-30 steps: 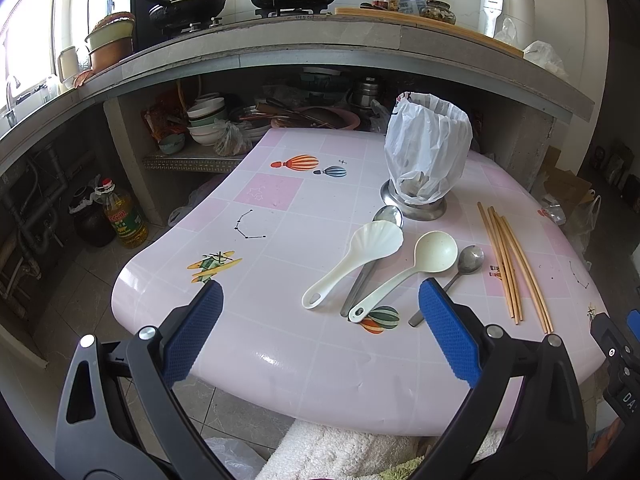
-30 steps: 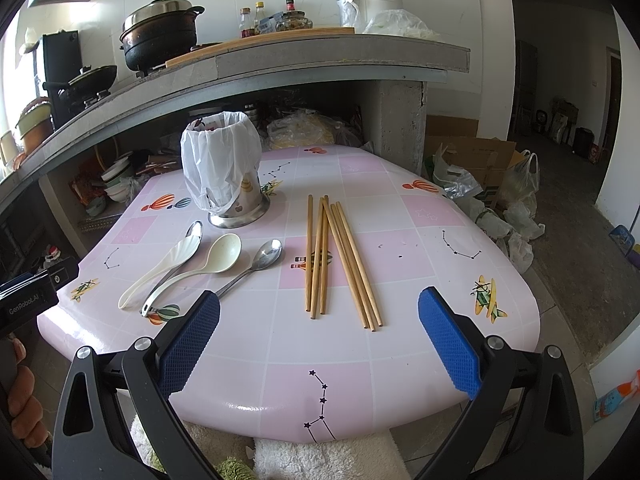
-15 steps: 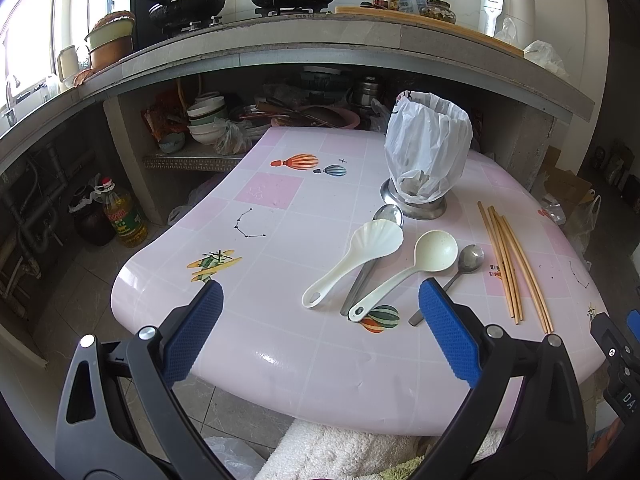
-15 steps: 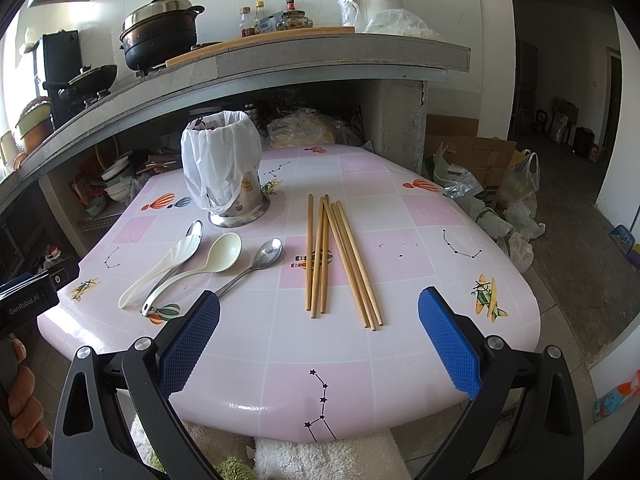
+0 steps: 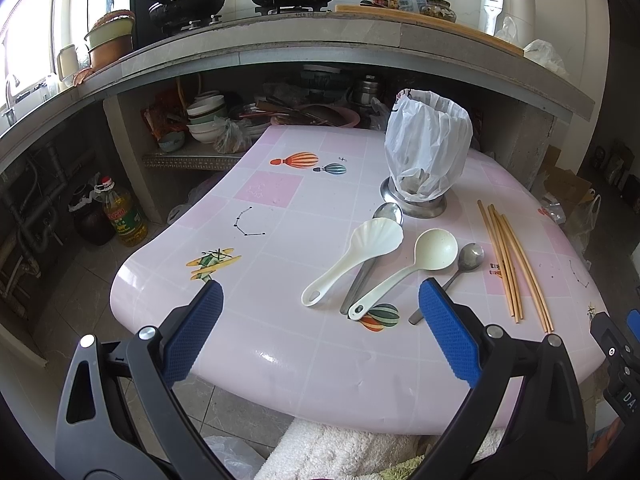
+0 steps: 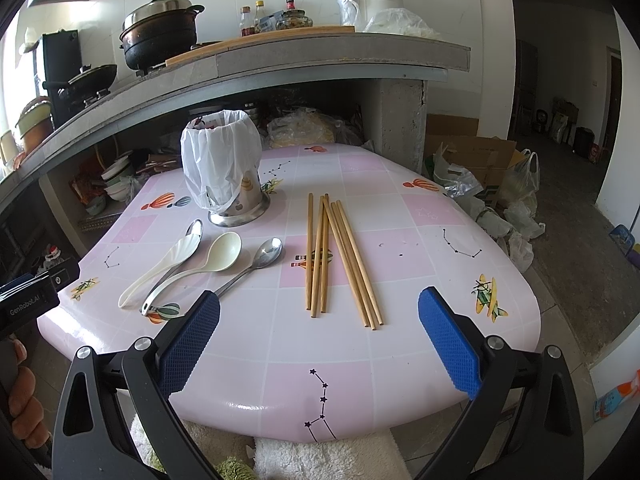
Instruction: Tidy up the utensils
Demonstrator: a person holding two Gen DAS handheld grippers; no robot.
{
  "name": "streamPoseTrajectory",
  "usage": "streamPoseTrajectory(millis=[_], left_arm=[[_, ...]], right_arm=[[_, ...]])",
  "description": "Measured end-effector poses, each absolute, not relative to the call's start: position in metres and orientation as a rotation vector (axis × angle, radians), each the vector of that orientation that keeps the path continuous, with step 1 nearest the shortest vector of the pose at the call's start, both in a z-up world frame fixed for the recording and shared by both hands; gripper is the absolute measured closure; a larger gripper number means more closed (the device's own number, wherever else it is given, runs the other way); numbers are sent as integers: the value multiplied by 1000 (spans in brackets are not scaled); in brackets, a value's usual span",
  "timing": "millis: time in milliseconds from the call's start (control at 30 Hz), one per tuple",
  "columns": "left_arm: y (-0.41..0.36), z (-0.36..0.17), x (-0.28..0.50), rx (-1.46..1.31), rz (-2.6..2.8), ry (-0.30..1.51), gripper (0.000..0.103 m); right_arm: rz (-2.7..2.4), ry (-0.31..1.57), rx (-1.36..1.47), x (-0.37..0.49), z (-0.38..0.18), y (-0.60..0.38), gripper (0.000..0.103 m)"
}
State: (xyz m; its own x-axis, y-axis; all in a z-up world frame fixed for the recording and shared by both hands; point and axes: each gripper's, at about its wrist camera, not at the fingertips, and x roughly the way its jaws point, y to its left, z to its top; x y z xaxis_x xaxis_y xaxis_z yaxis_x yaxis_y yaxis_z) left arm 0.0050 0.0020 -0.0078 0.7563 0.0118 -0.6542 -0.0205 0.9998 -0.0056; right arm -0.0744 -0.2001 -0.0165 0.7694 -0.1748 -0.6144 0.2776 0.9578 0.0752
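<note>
Both tools wide apart, holding nothing: left tool (image 5: 318,308), right tool (image 6: 319,316) | chopsticks (image 6: 340,260) at 12 o'clock | grab near middle, lift level, drop into holder (image 6: 224,172) at 11 o'clock

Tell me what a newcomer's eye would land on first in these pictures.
Probably the bag-lined metal utensil holder, standing upright toward the back of the pink tiled table. In front of it lie the spoons, white and metal, partly overlapping, and to their right a loose bundle of wooden chopsticks. Both the left gripper and right gripper hover open and empty at the near edge.
</note>
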Motion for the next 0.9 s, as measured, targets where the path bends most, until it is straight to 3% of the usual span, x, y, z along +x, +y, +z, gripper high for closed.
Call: streamPoseTrajectory(millis=[900], left_arm=[[37, -44, 87, -56, -102, 786, 8]], right_arm=[[-46, 741, 83, 19, -44, -176, 6]])
